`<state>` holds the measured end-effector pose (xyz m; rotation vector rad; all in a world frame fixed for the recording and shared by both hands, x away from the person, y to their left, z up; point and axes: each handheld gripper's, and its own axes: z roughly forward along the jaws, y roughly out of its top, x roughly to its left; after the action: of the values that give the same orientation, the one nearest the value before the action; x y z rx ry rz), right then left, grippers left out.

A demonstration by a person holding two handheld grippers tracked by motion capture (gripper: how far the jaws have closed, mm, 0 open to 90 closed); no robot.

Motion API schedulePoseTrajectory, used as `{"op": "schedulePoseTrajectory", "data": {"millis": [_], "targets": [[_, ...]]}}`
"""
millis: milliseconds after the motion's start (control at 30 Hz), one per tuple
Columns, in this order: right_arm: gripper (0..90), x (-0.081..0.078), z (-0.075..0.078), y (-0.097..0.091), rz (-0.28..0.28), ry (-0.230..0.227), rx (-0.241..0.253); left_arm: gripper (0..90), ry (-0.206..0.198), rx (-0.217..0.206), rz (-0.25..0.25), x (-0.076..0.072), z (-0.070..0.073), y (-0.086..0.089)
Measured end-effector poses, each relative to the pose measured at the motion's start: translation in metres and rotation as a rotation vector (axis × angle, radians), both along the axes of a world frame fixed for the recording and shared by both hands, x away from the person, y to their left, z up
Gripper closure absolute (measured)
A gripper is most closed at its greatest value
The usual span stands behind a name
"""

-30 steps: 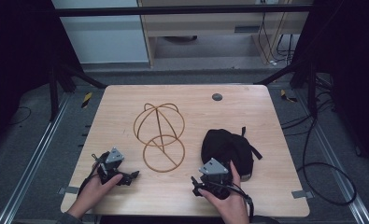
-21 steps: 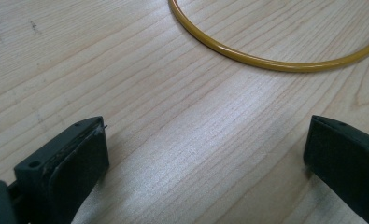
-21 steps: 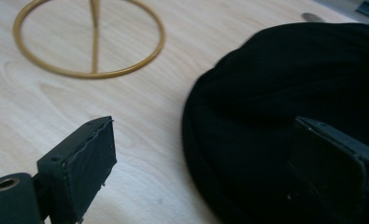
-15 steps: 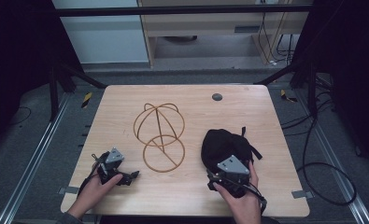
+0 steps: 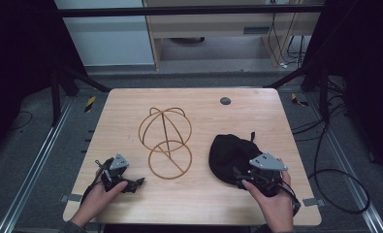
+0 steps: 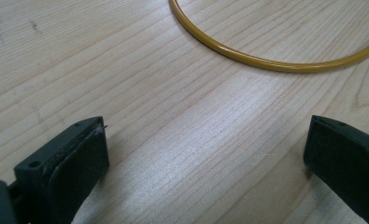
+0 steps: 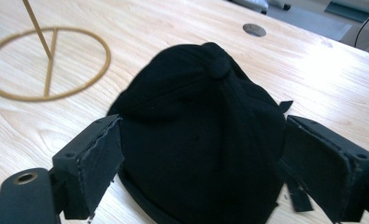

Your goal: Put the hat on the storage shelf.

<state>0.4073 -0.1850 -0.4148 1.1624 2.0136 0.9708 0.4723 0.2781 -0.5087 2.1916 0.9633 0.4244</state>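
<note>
In the high view a wooden table (image 5: 131,104) carries a golden wire stand (image 5: 166,141) near its middle, with a domed cage at the far end and a flat ring lying toward the person. A black cap (image 5: 230,153) lies to the right of the stand, apart from it, and a small dark round disc (image 5: 225,101) sits beyond the cap near the table's far edge. The left gripper (image 5: 131,183) rests on the table to the left of the stand's ring, held in the left hand (image 5: 99,198). The right gripper (image 5: 242,175) is at the near edge of the cap, held in the right hand (image 5: 271,201). In the left gripper view the jaws stand wide apart over bare wood with nothing between them, and an arc of the stand's yellow ring (image 6: 266,59) curves across the table just beyond them. In the right gripper view the jaws are spread wide on either side of the cap (image 7: 205,126), whose top button faces up; whether the pads touch the fabric cannot be told. The stand's ring (image 7: 46,63) lies to the left of the cap, and the disc (image 7: 254,30) beyond it.
</note>
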Motion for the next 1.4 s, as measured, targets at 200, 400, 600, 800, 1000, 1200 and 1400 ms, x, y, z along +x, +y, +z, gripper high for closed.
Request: {"op": "schedulePoseTrajectory", "data": {"millis": [200,400,600,800,1000,1200,1400], "targets": [[11.6,0.014,0.012,-0.006,0.027,0.078,-0.058,0.0,0.001,0.000,0.001,0.000,0.000,0.000],[15.2,0.034,0.027,-0.010,0.079,0.226,-0.092,0.0,0.001,0.001,0.001,0.000,0.000,0.000],[17.8,0.050,0.038,-0.009,0.108,0.280,-0.145,0.0,0.001,0.001,0.001,0.000,0.000,0.000],[23.2,0.064,0.040,0.004,0.164,0.310,-0.163,0.0,0.001,0.001,0.000,0.000,0.000,0.000],[24.0,0.079,0.037,0.010,0.170,0.356,-0.203,0.0,0.001,0.001,0.001,0.000,0.000,0.000],[32.4,0.088,0.036,0.015,0.187,0.370,-0.221,0.0,0.001,0.001,0.001,0.000,0.000,0.000],[35.9,0.097,0.035,0.019,0.194,0.396,-0.254,0.0,0.001,0.001,0.000,0.000,0.000,0.000]]}}
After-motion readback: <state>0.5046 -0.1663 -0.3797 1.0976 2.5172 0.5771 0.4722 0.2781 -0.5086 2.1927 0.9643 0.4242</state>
